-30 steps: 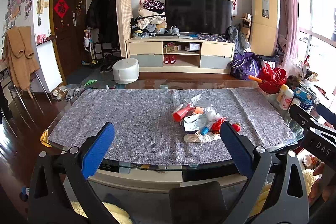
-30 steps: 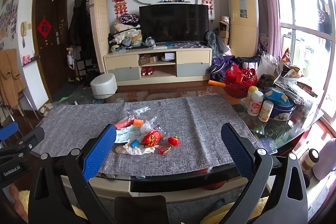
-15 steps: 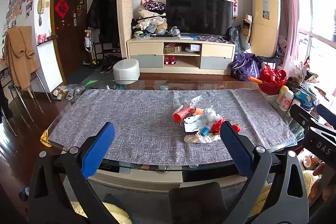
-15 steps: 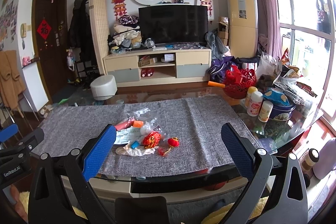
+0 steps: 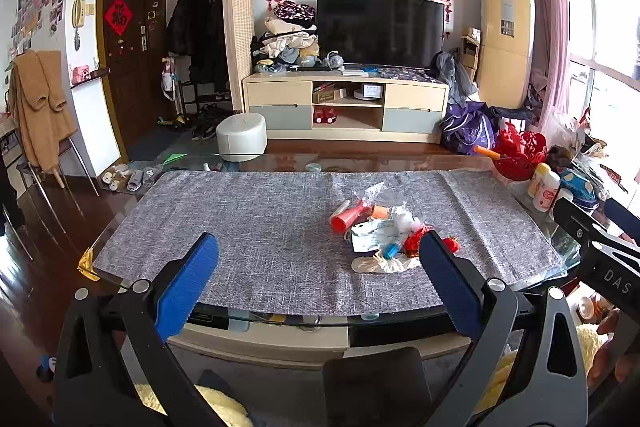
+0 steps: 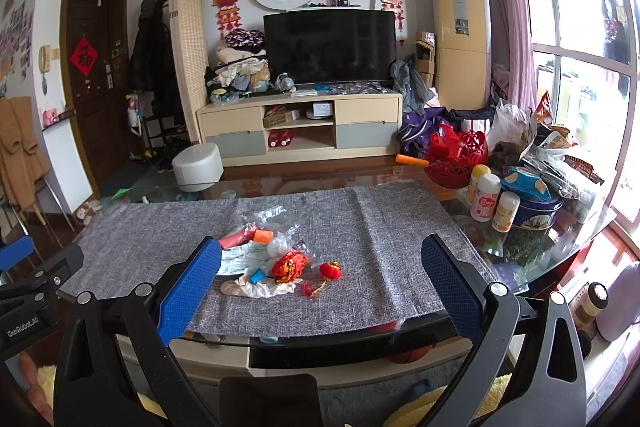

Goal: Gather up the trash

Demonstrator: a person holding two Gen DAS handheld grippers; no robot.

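We see the left tool (image 5: 318, 251) with its blue-padded fingers (image 5: 188, 279) spread wide, nothing between them, held off the near edge of the glass tabletop (image 5: 280, 163). The right tool (image 6: 320, 253) likewise stands wide apart and empty, also short of the near edge. Each tool shows at the margin of the other's view.

Beyond both lies the grey woven cloth runner (image 5: 248, 219) covering most of the tabletop. On it, right of centre in the left view, sits the small heap of trash (image 6: 272, 259): a red plastic tube (image 5: 350, 217), a crumpled white printed paper (image 5: 372, 239), clear crinkled wrapping (image 6: 268, 217), a beige limp scrap (image 6: 256, 287) and a small blue cap (image 6: 256, 275). A small red lantern ornament with a tassel (image 6: 330, 271) lies just beside the heap, on its right.

At the right end of the tabletop, well apart from the heap, we note white plastic bottles with yellow caps (image 6: 486, 197), a blue round tin (image 6: 536, 211) and a red openwork basket (image 6: 456, 155).
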